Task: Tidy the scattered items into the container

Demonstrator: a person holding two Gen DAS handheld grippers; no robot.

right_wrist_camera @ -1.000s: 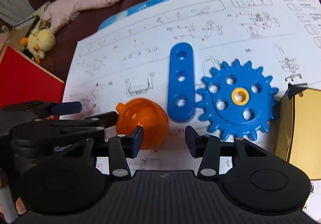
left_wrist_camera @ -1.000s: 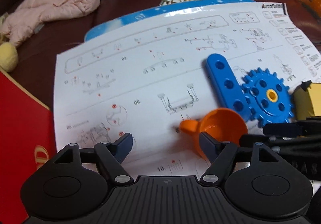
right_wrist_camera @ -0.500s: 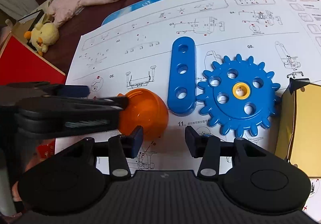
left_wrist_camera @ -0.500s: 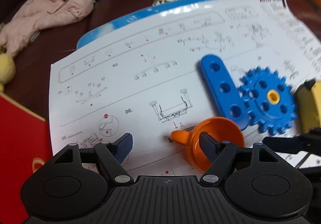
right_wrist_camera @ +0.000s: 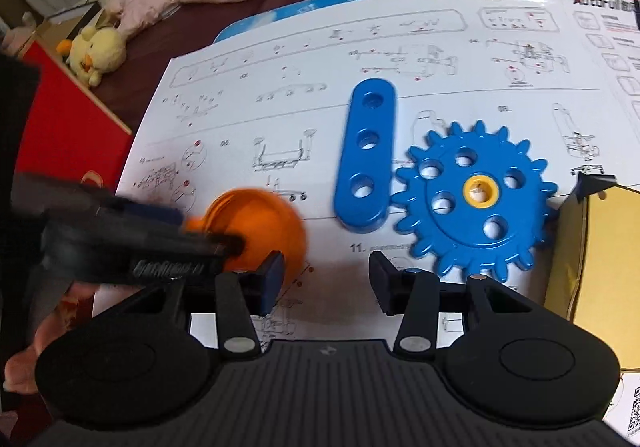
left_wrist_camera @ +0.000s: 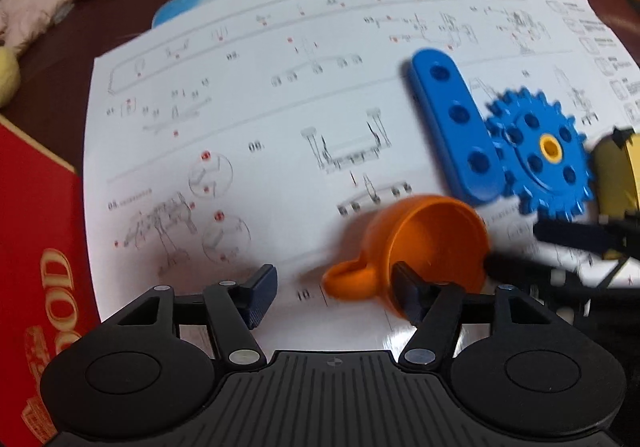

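Left wrist view: the orange cup (left_wrist_camera: 432, 243) lies on its side on the instruction sheet (left_wrist_camera: 280, 107), mouth toward the camera, its loop handle at nine o'clock. It looks like thin, hard, glossy plastic, so I judge it light, stiff and rather slippery; it would likely roll or skate if nudged. The wall at the rim or the handle seems the best hold. The left hand-held gripper (left_wrist_camera: 334, 297) has just been closing. Its right finger sits inside the cup's mouth and its left finger stands clear of the handle, so the handle side lies between the jaws, not yet pinched. A blue bar (left_wrist_camera: 456, 131) and blue gear (left_wrist_camera: 540, 163) lie at about two o'clock from the cup.

Right wrist view: the cup (right_wrist_camera: 260, 227) shows its rounded, slightly translucent back, at ten o'clock from the right hand-held gripper (right_wrist_camera: 326, 283), which is spread and holds nothing. A gold box (right_wrist_camera: 596, 259) stands at three o'clock, touching the gear (right_wrist_camera: 476, 199).
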